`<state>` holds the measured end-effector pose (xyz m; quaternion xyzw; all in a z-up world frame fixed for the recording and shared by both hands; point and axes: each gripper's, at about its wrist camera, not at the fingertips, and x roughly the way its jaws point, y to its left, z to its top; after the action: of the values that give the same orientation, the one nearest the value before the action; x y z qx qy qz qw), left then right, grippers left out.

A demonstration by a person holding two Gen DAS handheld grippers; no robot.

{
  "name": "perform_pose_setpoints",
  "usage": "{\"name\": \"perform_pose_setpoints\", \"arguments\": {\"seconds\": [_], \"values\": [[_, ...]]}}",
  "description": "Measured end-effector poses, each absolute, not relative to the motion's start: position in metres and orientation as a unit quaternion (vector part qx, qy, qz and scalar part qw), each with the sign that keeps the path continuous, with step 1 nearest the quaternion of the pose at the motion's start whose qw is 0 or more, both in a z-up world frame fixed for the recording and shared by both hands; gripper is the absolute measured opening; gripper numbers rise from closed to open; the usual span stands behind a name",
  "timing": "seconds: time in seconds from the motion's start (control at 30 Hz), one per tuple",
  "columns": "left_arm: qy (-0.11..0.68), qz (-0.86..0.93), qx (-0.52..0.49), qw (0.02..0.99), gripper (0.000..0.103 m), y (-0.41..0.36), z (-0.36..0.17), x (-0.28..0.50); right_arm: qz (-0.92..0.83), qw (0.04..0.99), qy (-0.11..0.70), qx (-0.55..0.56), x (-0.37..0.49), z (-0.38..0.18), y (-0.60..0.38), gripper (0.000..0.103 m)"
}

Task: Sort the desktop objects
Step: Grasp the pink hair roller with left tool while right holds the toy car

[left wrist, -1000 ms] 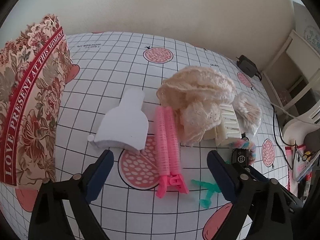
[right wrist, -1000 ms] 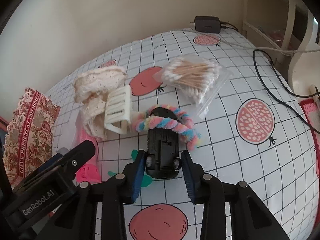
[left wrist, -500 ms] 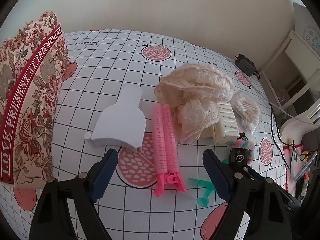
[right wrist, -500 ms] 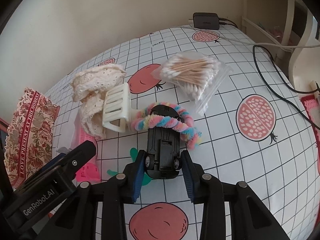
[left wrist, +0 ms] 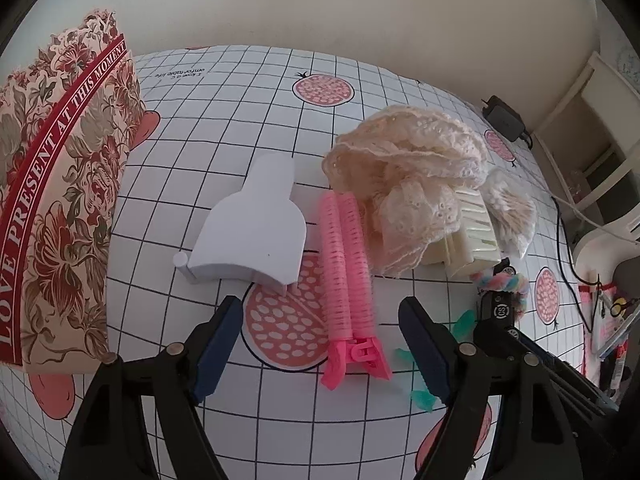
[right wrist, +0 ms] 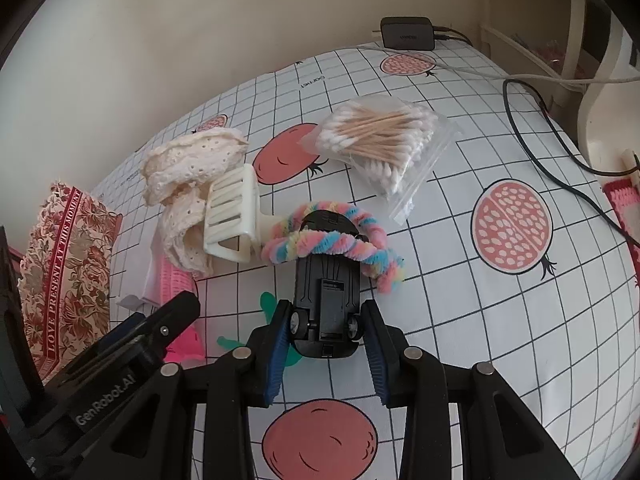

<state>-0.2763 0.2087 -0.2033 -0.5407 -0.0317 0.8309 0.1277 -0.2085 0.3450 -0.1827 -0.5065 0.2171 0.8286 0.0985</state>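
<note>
Both tools share one build. The left gripper (left wrist: 320, 344) has matte black plastic arms, each finger faced with a dark blue ribbed pad (left wrist: 218, 346) and fixed by round silver screws. The right gripper (right wrist: 325, 354) matches it. White "GenRobot.AI" lettering marks the left gripper's black housing in the right wrist view.

Open cloth (right wrist: 500, 340) beyond crowded clutter (right wrist: 240, 216)

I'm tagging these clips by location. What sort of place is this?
Likely a home room, a table against a wall: a pomegranate-print tablecloth, personal clutter such as a bag of cotton swabs and a pink hair roller, and a plug-in charger.
</note>
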Motion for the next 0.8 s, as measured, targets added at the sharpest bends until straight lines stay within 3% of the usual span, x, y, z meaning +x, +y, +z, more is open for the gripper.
{"name": "perform_pose_setpoints", "arguments": {"seconds": [0.47,0.8], "values": [[0.038,0.838,-0.532,0.116,0.078,0.224,-0.205,-0.269,0.823,0.104,0.229,-0.509,-0.209,-0.183,0.347,0.037],[0.063,0.843,-0.523,0.109,0.061,0.227,-0.204,-0.263,0.820,0.104,0.228,-0.514,-0.207,-0.183,0.347,0.038]]}}
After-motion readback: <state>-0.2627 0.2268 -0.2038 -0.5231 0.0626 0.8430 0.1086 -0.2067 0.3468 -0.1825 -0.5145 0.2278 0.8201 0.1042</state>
